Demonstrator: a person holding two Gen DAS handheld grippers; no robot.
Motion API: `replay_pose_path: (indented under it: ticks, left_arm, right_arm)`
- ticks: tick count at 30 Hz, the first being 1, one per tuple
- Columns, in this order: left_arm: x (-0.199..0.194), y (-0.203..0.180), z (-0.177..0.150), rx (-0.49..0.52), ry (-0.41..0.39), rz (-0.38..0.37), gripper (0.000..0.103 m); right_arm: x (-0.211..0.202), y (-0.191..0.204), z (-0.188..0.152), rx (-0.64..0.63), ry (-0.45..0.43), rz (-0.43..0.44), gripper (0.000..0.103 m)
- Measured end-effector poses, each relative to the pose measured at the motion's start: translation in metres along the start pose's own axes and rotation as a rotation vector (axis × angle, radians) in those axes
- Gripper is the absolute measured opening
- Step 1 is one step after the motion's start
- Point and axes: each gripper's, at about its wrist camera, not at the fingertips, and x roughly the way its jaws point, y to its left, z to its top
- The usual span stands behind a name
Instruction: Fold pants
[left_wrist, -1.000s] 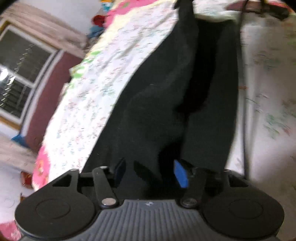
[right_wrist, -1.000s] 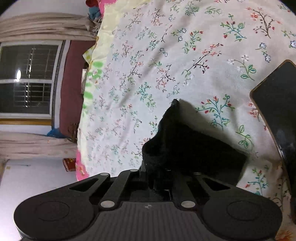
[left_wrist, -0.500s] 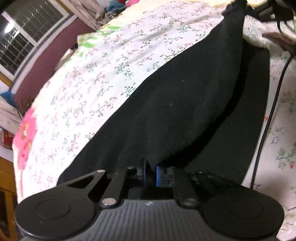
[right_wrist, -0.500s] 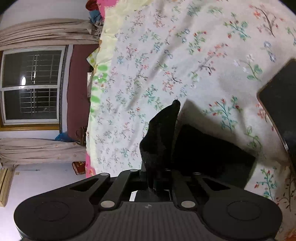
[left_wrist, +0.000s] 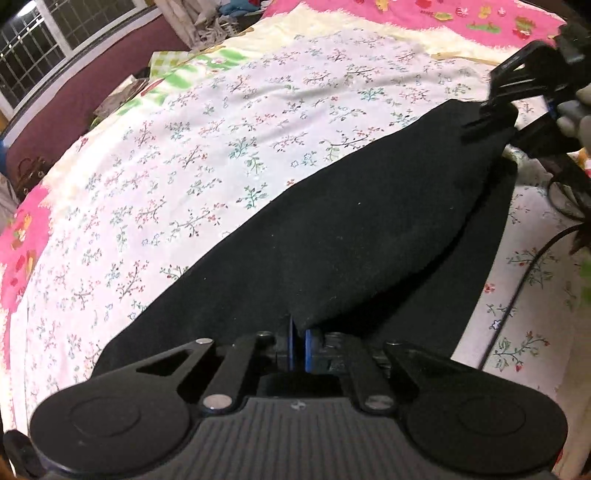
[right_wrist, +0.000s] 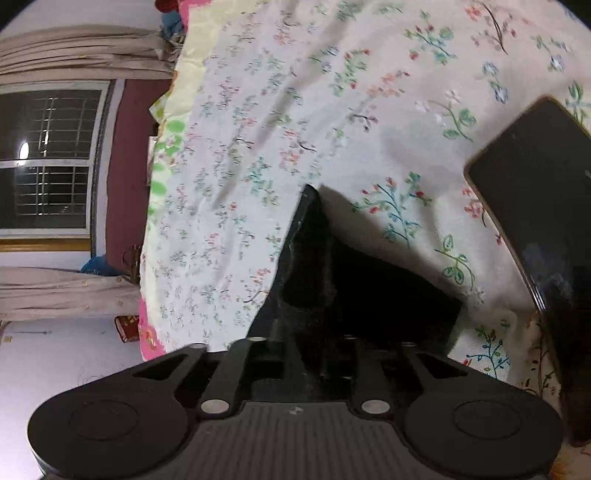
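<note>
Black pants (left_wrist: 354, 236) lie stretched across a floral bedsheet (left_wrist: 207, 155). My left gripper (left_wrist: 299, 345) is shut on the near edge of the upper layer and lifts it off the layer beneath. My right gripper (left_wrist: 491, 118) shows at the far right of the left wrist view, shut on the far end of the same layer. In the right wrist view the pants (right_wrist: 354, 291) rise in a peak from my right gripper (right_wrist: 317, 354), whose fingertips are hidden by the cloth.
A dark tablet or phone (right_wrist: 543, 229) lies on the sheet to the right of my right gripper. A black cable (left_wrist: 517, 291) runs over the bed right of the pants. A window (right_wrist: 44, 158) and curtains stand beyond the bed's edge.
My left gripper closed on the pants edge and lifted it, drawing the upper layer taut toward the right gripper. The right gripper raised its end, so the cloth peak stands higher.
</note>
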Motion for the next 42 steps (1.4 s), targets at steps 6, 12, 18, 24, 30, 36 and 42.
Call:
replay_pose_path:
  ticks: [6, 12, 18, 24, 30, 36, 42]
  left_arm:
    - [0.003, 0.000, -0.003, 0.023, 0.012, -0.019, 0.017]
    - [0.003, -0.019, -0.012, 0.104, 0.054, -0.116, 0.016]
    - [-0.009, -0.036, -0.020, 0.171, 0.093, -0.200, 0.013]
    - [0.003, -0.048, -0.036, 0.146, 0.158, -0.219, 0.012]
    - [-0.013, -0.032, -0.036, 0.016, 0.153, -0.207, 0.013]
    - [-0.048, -0.011, -0.048, -0.150, 0.139, -0.084, 0.017]
    - [-0.079, 0.041, -0.086, -0.290, 0.084, 0.072, 0.021]
  right_arm:
    - [0.011, 0.005, -0.001, -0.039, -0.007, -0.025, 0.000]
    - [-0.013, 0.011, 0.011, -0.035, -0.061, -0.015, 0.000]
    - [-0.026, 0.010, 0.019, -0.064, -0.062, -0.064, 0.000]
    - [0.005, 0.003, 0.008, -0.202, 0.018, -0.253, 0.000]
    - [0.009, 0.019, 0.005, -0.295, 0.092, -0.329, 0.018]
    - [-0.028, 0.040, 0.000, -0.365, 0.176, -0.353, 0.047]
    - [-0.029, 0.126, -0.073, -0.721, 0.243, -0.263, 0.047]
